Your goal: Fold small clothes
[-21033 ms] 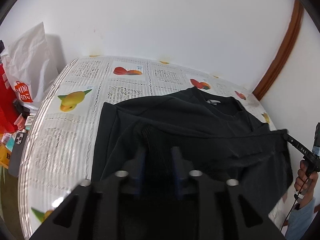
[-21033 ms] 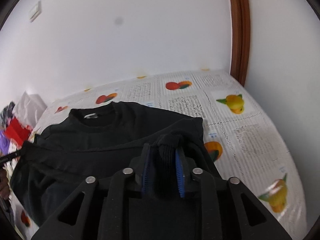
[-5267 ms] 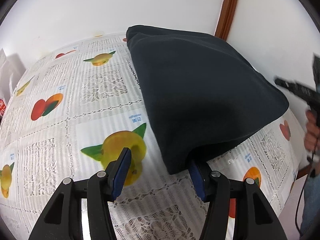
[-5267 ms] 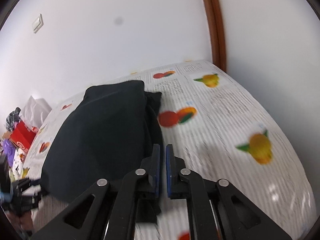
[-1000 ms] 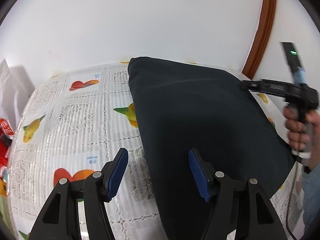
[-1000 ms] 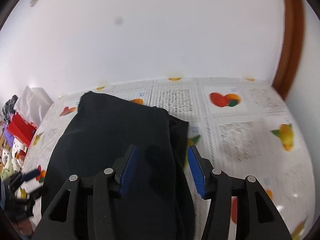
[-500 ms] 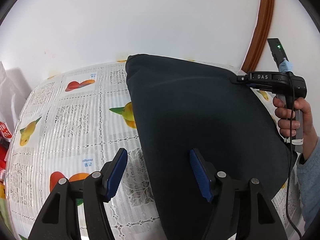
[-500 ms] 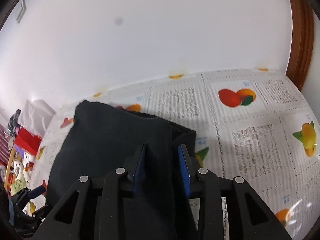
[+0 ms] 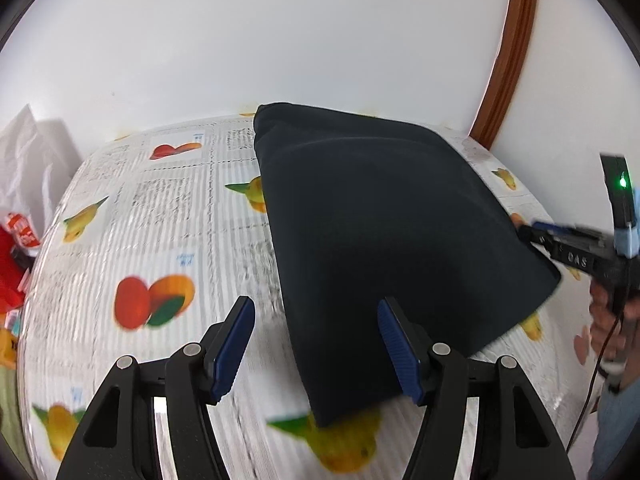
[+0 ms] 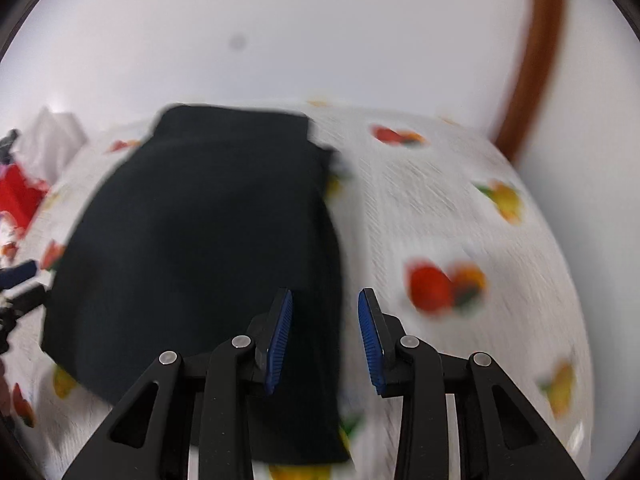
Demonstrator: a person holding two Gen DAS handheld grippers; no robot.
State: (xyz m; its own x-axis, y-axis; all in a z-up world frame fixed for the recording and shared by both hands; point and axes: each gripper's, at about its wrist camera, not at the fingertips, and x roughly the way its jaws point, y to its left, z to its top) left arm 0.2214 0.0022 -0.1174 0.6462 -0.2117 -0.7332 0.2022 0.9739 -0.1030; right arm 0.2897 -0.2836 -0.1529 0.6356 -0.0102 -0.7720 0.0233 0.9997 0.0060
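— So, where is the shirt (image 9: 384, 232)?
— Folded into a dark block, lying flat on the tablecloth (image 9: 168, 216), the one printed with fruit. Its far end reaches almost to the white wall (image 9: 280, 40).
— And the left gripper (image 9: 316, 344)?
— Its blue pads (image 9: 234, 346) stand wide apart above the shirt's near left edge, pressing on nothing. That edge runs between them; the left pad is over bare cloth.
— The right gripper (image 10: 325, 340)?
— Pads apart too, narrower than the left's. It sits over the shirt's right edge, and the fabric shows in the gap, not pinched. That view is blurred.
— Anything else?
— A hand (image 9: 612, 320) holding the right gripper shows at the right of the left view, its tip just beside the shirt's right corner. A brown door frame (image 9: 508, 52) stands behind, a white bag (image 9: 28, 160) and red packaging (image 9: 12, 248) off the table's left side.
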